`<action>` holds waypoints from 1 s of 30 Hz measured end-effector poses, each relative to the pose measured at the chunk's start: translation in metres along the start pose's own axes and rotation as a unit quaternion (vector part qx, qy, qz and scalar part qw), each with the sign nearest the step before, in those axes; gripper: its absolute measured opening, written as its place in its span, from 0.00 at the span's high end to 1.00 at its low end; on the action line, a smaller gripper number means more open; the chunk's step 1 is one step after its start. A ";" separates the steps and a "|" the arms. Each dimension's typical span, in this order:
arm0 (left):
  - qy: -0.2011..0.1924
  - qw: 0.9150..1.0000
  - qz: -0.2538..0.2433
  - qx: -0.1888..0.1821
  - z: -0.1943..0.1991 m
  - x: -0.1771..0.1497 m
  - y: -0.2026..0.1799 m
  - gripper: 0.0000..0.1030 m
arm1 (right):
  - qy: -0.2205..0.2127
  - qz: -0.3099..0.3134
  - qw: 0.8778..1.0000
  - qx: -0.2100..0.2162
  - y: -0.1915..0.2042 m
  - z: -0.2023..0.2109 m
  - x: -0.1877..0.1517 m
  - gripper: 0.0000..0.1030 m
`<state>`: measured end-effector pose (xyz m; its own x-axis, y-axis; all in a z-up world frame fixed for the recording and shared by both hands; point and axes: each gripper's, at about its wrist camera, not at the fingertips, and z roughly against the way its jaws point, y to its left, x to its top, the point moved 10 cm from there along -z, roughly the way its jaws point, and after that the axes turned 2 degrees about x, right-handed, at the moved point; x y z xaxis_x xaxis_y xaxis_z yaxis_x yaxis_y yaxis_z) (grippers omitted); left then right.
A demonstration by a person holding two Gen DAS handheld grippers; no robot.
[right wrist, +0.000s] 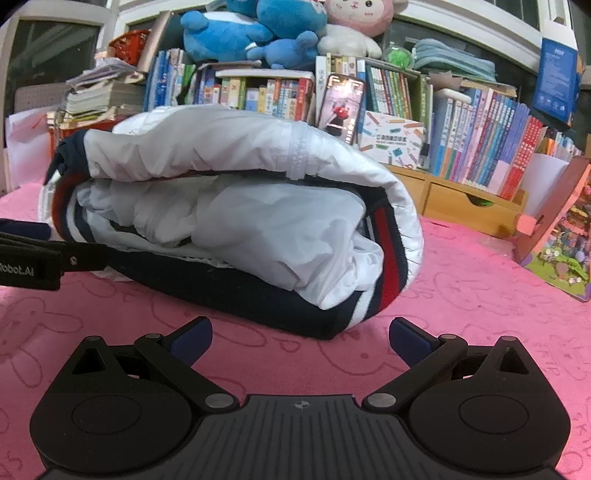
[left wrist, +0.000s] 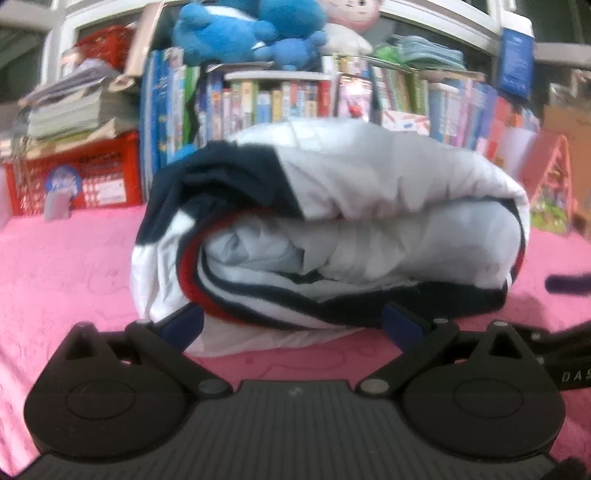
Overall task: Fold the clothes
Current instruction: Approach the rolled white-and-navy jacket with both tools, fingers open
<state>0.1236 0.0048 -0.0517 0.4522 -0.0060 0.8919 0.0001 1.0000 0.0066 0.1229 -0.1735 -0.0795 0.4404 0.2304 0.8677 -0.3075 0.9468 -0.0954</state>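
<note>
A white jacket [left wrist: 369, 206] with navy and red striped trim lies folded into a thick bundle on the pink cloth. My left gripper [left wrist: 291, 325] is open, its blue-padded fingertips [left wrist: 184, 325] at the bundle's near lower edge, nothing pinched between them. In the right wrist view the same jacket [right wrist: 229, 206] fills the middle, its folded end with the red stripe toward the right. My right gripper [right wrist: 301, 339] stands open just short of the bundle, over bare pink cloth. The left gripper's black arm [right wrist: 37, 258] reaches in from the left edge against the jacket.
The pink bunny-print cloth [right wrist: 461, 295] covers the surface. Behind stand rows of books [right wrist: 480, 147], a phone [right wrist: 341, 107], blue and pink plush toys [right wrist: 258, 33], a wooden drawer unit [right wrist: 461, 203], a red crate [left wrist: 77, 173] and a colourful box [right wrist: 561, 243] at the right.
</note>
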 end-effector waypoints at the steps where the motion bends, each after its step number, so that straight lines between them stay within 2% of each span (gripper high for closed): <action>1: -0.003 1.000 -0.004 -0.007 0.001 0.002 -0.002 0.00 | -0.004 0.003 1.000 0.003 0.001 0.001 0.001 0.00; 3: -0.012 1.000 -0.014 -0.013 0.004 0.005 -0.005 0.00 | -0.011 0.013 1.000 0.004 0.003 0.002 0.003 0.00; 6: -0.015 1.000 -0.026 -0.002 0.003 0.003 -0.006 0.00 | -0.021 0.028 0.999 0.006 0.006 0.004 0.006 0.00; 10: -0.013 1.000 0.003 -0.010 0.002 -0.002 -0.001 0.00 | -0.020 0.020 1.000 0.010 0.004 0.002 0.008 0.00; 15: -0.012 1.000 0.012 -0.019 0.000 -0.003 0.001 0.00 | -0.025 0.004 1.000 0.007 -0.002 0.004 0.009 0.00; 22: -0.013 1.000 0.011 -0.009 -0.003 0.001 0.002 0.00 | -0.048 0.030 0.998 -0.013 0.002 0.007 0.020 0.01; 30: -0.007 1.000 0.011 -0.007 -0.005 -0.004 0.001 0.00 | -0.039 0.019 0.999 0.017 0.007 0.002 0.016 0.01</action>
<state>0.1267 0.0061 -0.0576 0.4388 0.0161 0.8984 0.0028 0.9998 -0.0193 0.1261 -0.1632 -0.0657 0.3616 0.2470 0.8990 -0.3512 0.9293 -0.1141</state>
